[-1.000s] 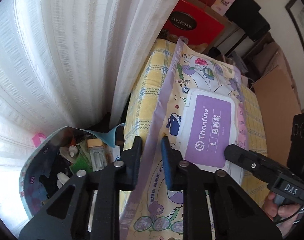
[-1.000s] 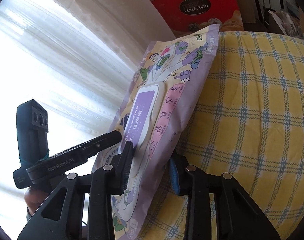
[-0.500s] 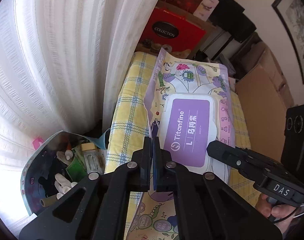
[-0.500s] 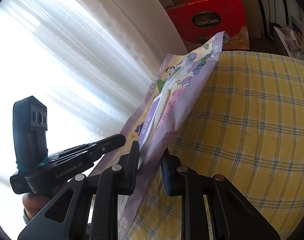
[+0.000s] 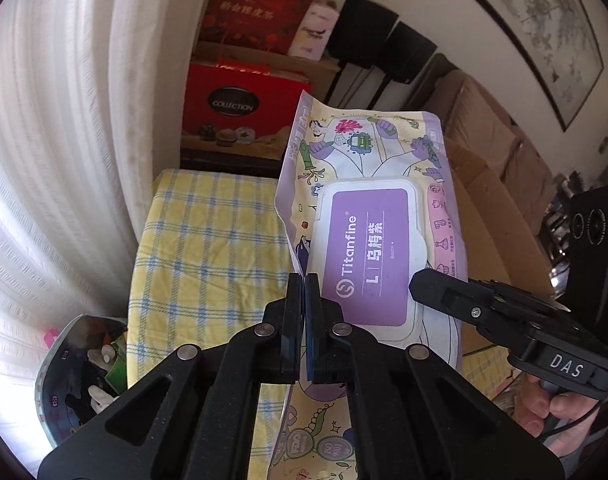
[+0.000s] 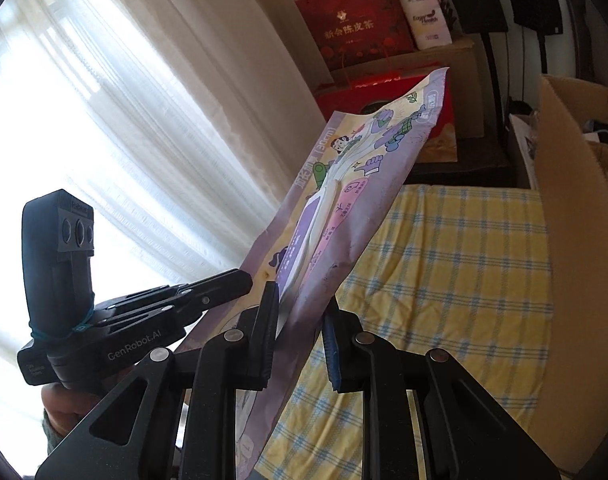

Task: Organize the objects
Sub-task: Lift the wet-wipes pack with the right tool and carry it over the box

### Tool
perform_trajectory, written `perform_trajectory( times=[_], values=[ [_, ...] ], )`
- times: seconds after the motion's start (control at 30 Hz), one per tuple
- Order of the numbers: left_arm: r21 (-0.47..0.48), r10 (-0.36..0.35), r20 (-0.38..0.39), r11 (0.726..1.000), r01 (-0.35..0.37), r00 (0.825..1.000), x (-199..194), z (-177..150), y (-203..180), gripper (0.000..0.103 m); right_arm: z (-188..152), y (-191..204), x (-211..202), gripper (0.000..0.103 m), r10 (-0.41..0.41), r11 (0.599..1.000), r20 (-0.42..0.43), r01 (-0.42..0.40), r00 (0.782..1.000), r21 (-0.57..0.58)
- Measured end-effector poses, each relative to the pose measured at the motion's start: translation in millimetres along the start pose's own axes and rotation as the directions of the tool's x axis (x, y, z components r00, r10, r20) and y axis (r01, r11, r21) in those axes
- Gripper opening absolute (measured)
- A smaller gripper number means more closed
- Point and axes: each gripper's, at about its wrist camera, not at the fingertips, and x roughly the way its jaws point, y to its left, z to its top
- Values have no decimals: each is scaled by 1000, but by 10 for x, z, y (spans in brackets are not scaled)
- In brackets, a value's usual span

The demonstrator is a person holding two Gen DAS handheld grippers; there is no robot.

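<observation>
Wipes pack (image 5: 367, 248) hangs lifted above the checked cushion (image 5: 208, 240), long axis running away from my claws: left gripper (image 5: 303, 280) pinches its thin edge, right gripper (image 6: 300, 304) clamps the opposite side.

Black tongs (image 5: 304, 280), silver screws

Readable stuff: the purple lid (image 5: 369, 256) on the wipes pack (image 5: 367, 148) says "Titanfine" and "L", and the pack's edge has "(30cm)". Red gift box (image 5: 234, 104) reads "COLLECTION". Right gripper (image 5: 419, 286) is labelled "DAS", left gripper (image 6: 246, 280) "GenRobot.AI". White bag (image 6: 423, 20) says "Health".
</observation>
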Motion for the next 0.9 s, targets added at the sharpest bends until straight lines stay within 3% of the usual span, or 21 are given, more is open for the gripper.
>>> perform_trajectory(
  times=[0.3,0.6,0.9],
  values=[
    [109,-69,20,992,66,997,36,200,-789,1,91,-253,-764,20,-70,997,83,67,994,33],
    [170,-141,-16,975,142,990,249,361,-1460,1,105,-637,-1416,20,-150,987,128,140,980,82],
    [219,-171,-49,959,178,984,534,489,-2078,1,211,-1141,-1797,20,-195,972,160,169,968,162]
  ],
)
